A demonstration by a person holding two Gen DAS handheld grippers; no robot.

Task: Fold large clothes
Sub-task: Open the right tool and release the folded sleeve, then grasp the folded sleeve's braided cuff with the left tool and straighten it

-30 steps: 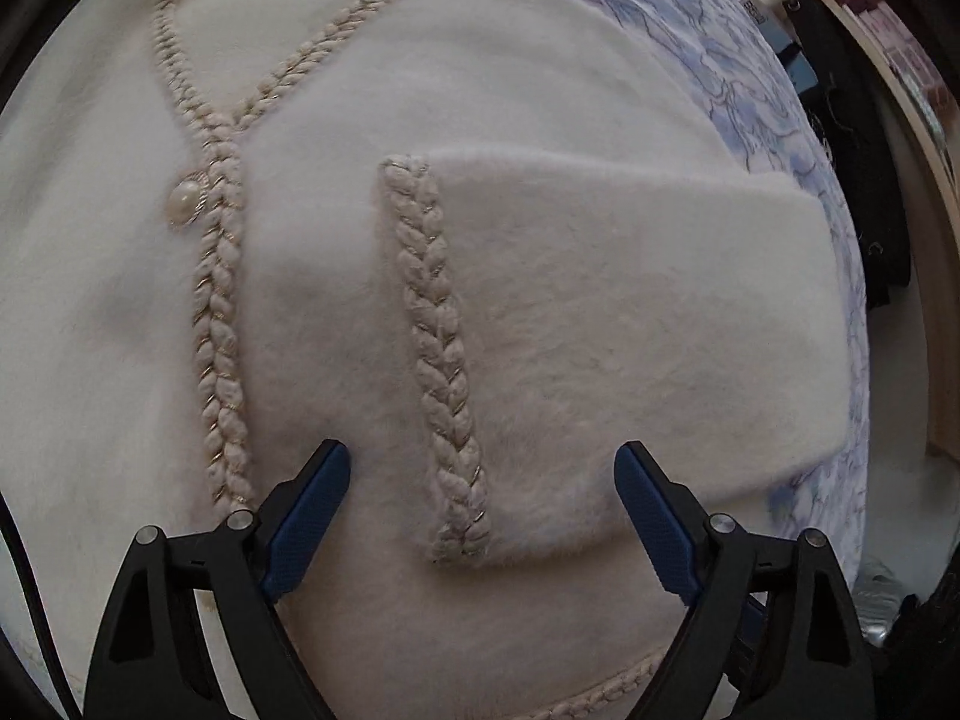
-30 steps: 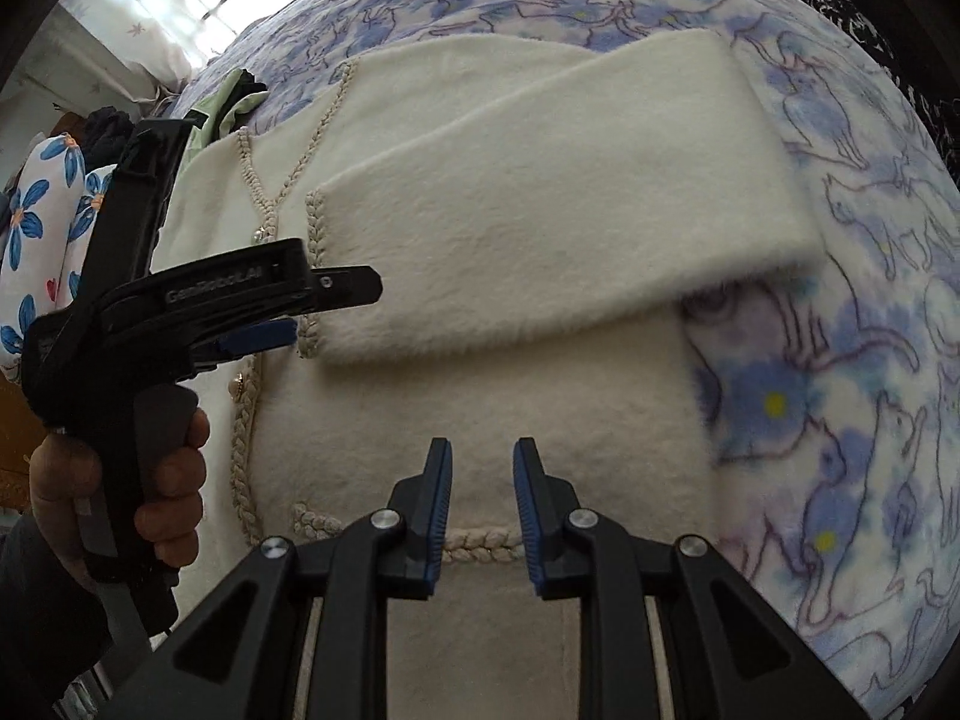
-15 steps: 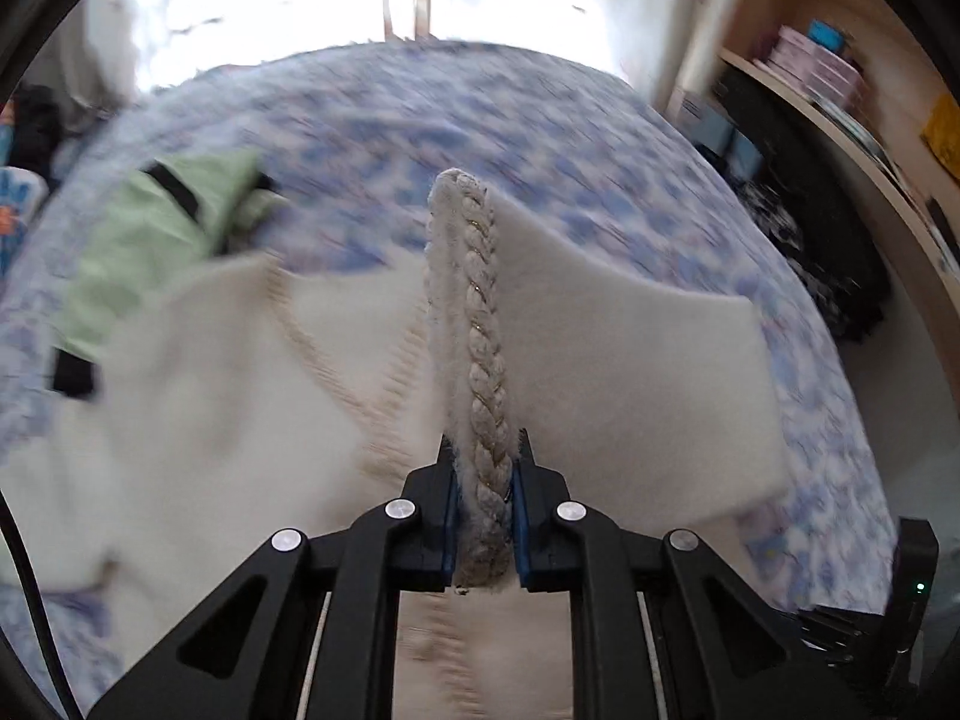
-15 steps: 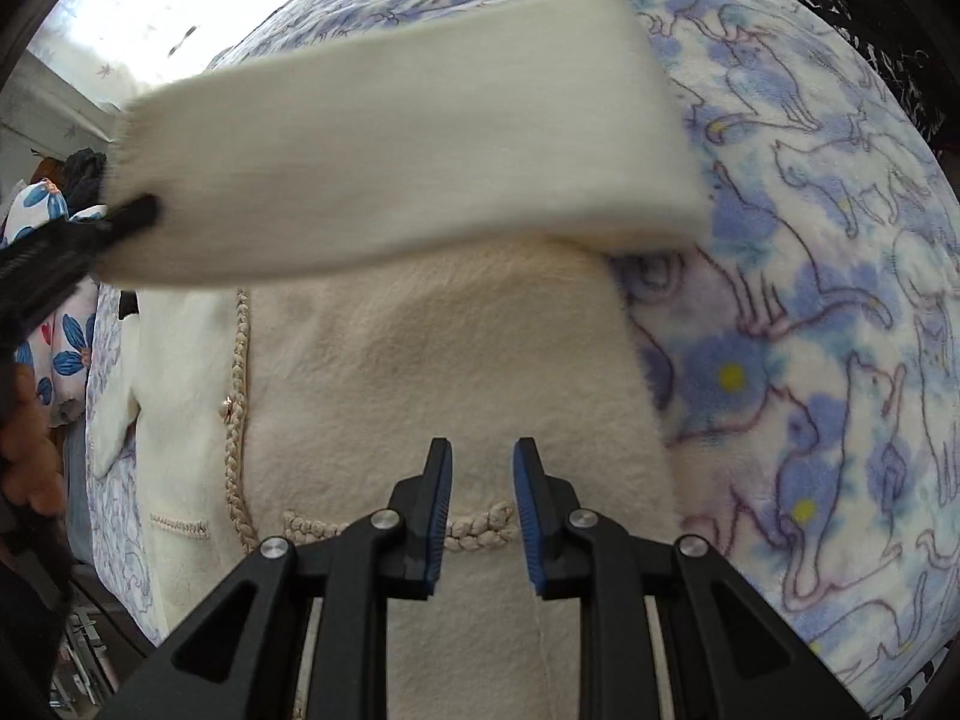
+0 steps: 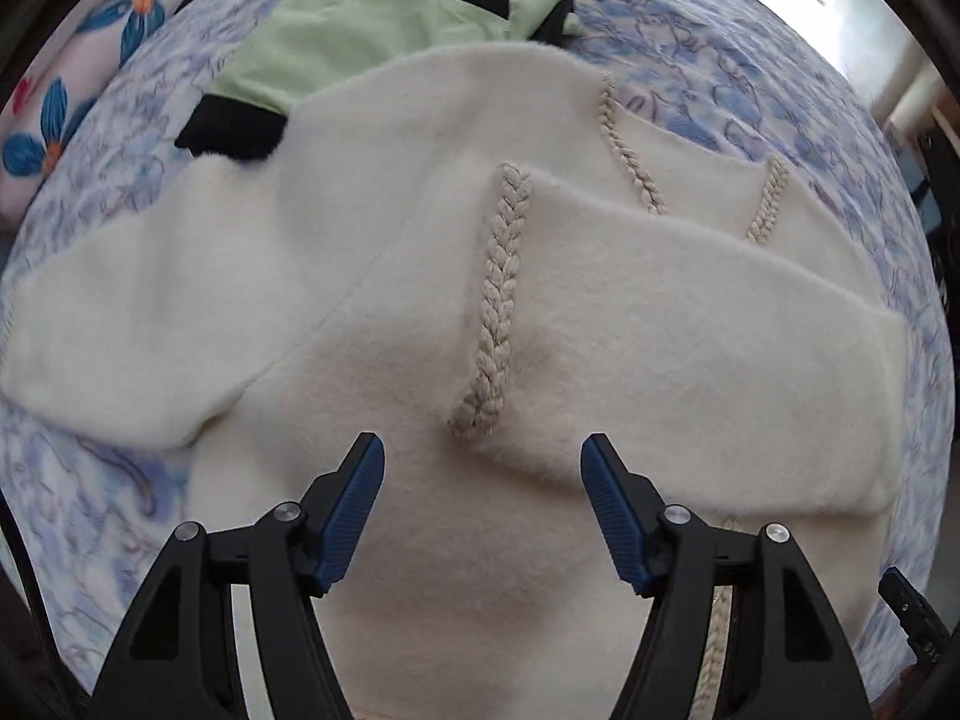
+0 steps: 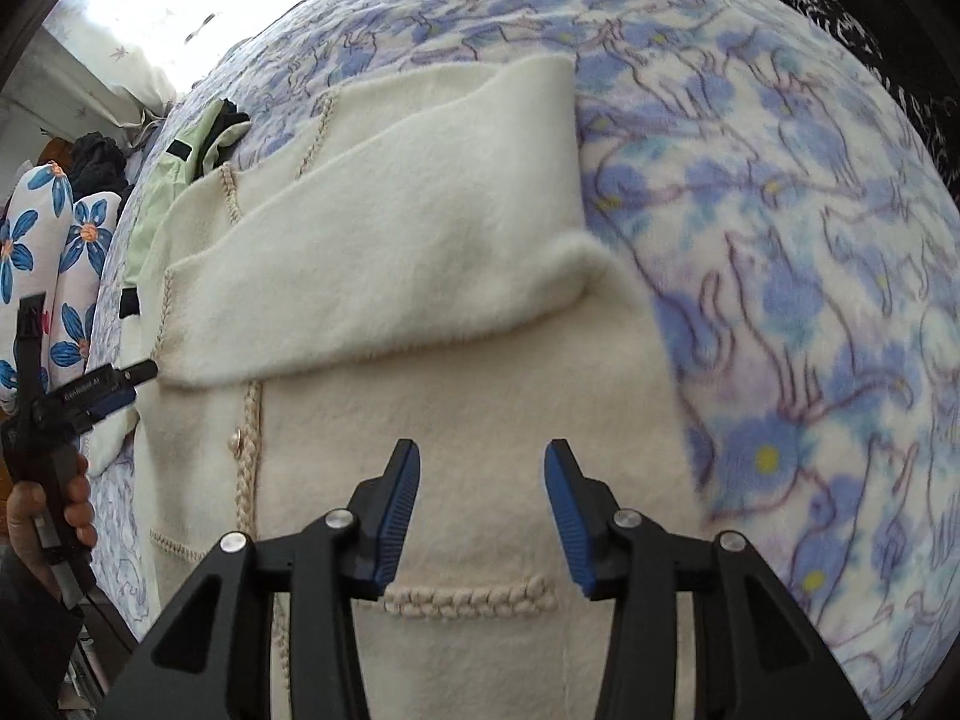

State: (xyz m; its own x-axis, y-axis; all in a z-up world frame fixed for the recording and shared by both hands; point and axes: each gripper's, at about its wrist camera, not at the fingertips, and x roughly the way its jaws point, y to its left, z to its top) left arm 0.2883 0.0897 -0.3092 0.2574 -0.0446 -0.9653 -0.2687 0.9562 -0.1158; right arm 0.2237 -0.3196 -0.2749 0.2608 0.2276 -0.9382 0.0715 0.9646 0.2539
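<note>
Left wrist view showed the cream cardigan (image 5: 420, 312) with one sleeve (image 5: 690, 330) folded across, the other sleeve (image 5: 120, 324) unfolded, both grippers' jaws just opened, empty.

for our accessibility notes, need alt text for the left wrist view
A cream cardigan with braided trim lies on a blue floral bedspread, one sleeve folded across its front. The left gripper hangs open above it, holding nothing. A pale green garment lies beyond.
</note>
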